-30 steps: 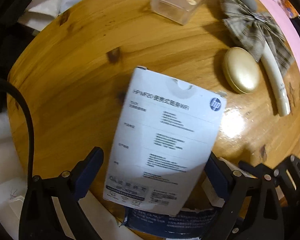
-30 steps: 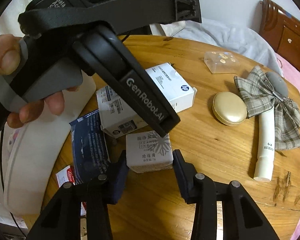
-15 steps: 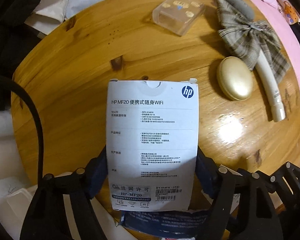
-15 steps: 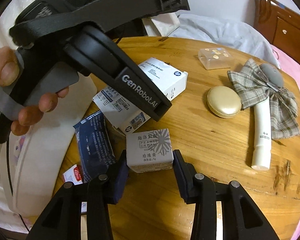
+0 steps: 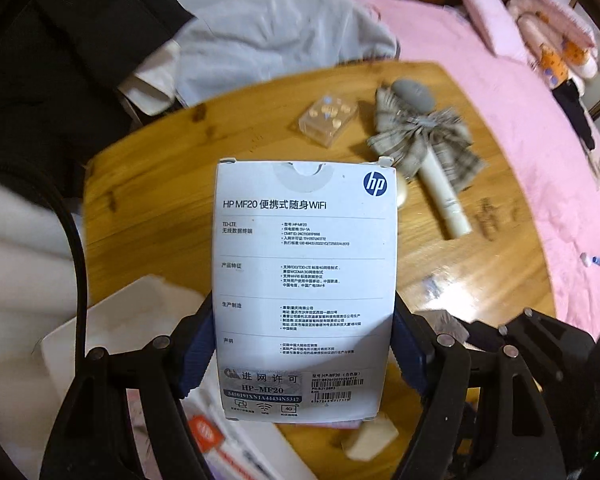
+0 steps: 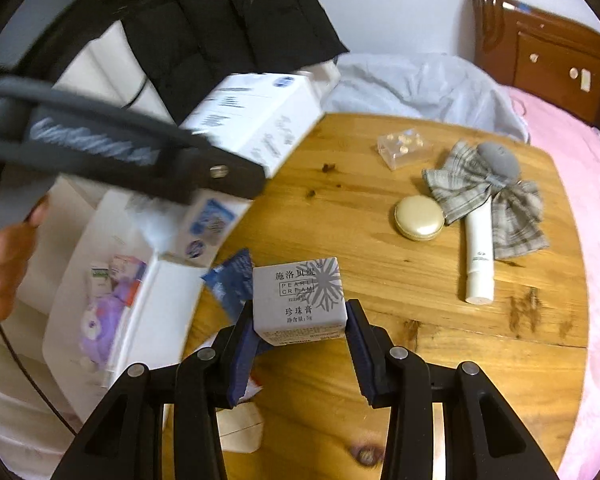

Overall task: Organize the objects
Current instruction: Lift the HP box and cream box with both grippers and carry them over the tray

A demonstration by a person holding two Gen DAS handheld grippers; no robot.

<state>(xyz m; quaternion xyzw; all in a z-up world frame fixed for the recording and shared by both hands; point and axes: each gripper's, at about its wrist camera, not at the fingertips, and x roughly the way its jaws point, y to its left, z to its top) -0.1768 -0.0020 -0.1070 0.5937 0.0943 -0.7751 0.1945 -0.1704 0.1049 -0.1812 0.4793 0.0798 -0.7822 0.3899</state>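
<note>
My left gripper is shut on a white HP WiFi box and holds it lifted above the round wooden table. The same box shows raised at upper left in the right wrist view, with the left gripper body in front of it. My right gripper is shut on a small grey pearl cream box, held just above the table.
A white storage bin with small items stands left of the table. On the table lie a dark blue packet, a gold compact, a white tube, a plaid bow and a clear box. A pink bed lies to the right.
My left gripper closed on the HP box and lifted it off the table. My right gripper closed on the pearl cream box and raised it slightly.
</note>
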